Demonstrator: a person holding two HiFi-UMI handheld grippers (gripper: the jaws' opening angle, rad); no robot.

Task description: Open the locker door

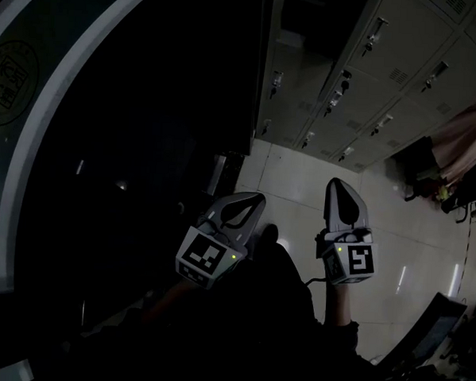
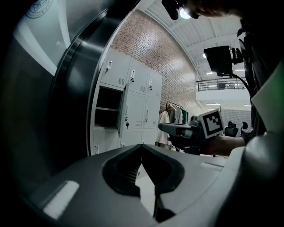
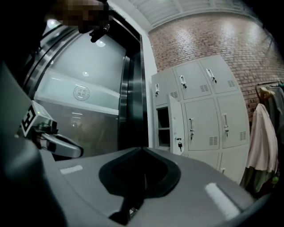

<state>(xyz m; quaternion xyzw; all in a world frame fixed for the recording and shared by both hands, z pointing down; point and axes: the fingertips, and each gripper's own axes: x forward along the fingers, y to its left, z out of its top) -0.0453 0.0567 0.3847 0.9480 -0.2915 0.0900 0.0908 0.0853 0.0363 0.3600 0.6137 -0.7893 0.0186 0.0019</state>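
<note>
A bank of grey lockers (image 1: 403, 75) stands ahead on the far side of a tiled floor. One locker door (image 3: 177, 128) is swung open with a key (image 3: 179, 144) hanging from its lock, and the dark compartment (image 3: 162, 126) beside it is exposed. The left gripper view shows the same open door (image 2: 124, 111). My left gripper (image 1: 259, 196) and right gripper (image 1: 336, 181) hover side by side well short of the lockers. Both are shut with nothing between the jaws, which meet at their tips in the left gripper (image 2: 142, 146) and right gripper (image 3: 142, 149) views.
A large dark glass panel with curved pale bands (image 1: 34, 135) fills the left side. A pinkish garment (image 1: 464, 134) hangs at the right near the lockers, along with dark clutter on the floor (image 1: 418, 167). Pale floor tiles (image 1: 302, 185) lie between me and the lockers.
</note>
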